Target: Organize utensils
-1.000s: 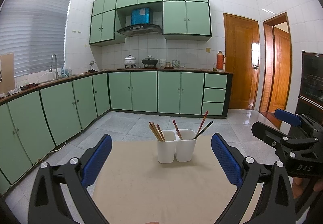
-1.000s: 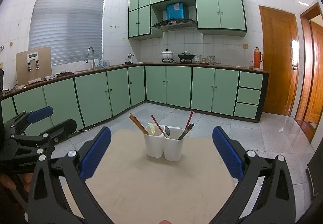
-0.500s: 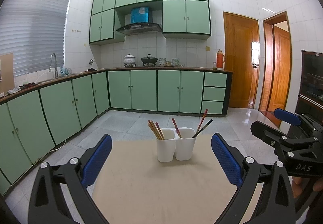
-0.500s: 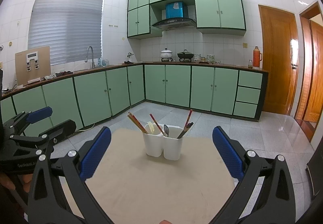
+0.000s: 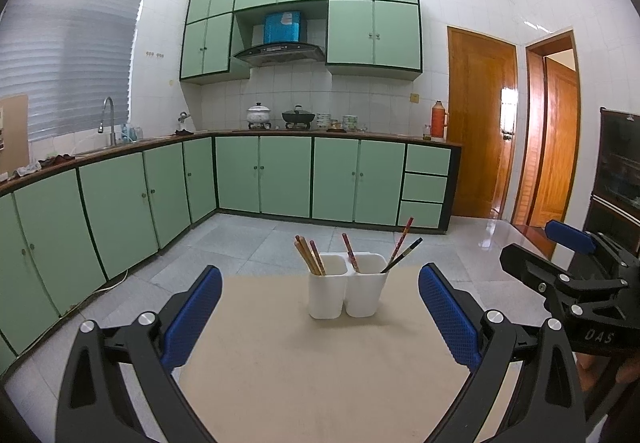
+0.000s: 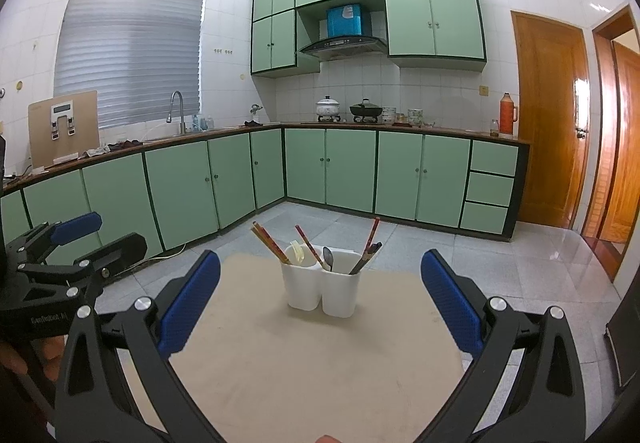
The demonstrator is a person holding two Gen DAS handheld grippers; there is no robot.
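Note:
Two white utensil cups (image 5: 346,291) stand side by side at the far end of a beige table (image 5: 320,375); they also show in the right wrist view (image 6: 322,289). Several chopsticks (image 5: 309,256) stand in the left cup, and more chopsticks (image 6: 366,251) lean in the right cup. A metal spoon (image 6: 328,258) and a pale spoon (image 6: 297,252) show in the right wrist view. My left gripper (image 5: 320,313) is open and empty, well short of the cups. My right gripper (image 6: 320,309) is open and empty, also short of them.
The table stands in a kitchen with green cabinets (image 5: 280,175) along the far and left walls. The right gripper's body (image 5: 572,275) shows at the right of the left wrist view; the left gripper's body (image 6: 60,263) at the left of the right view. A dark cabinet (image 5: 620,179) stands at right.
Both views have tilted up very slightly, so the cups sit a little lower in frame. Both grippers stay open and nothing on the table has moved.

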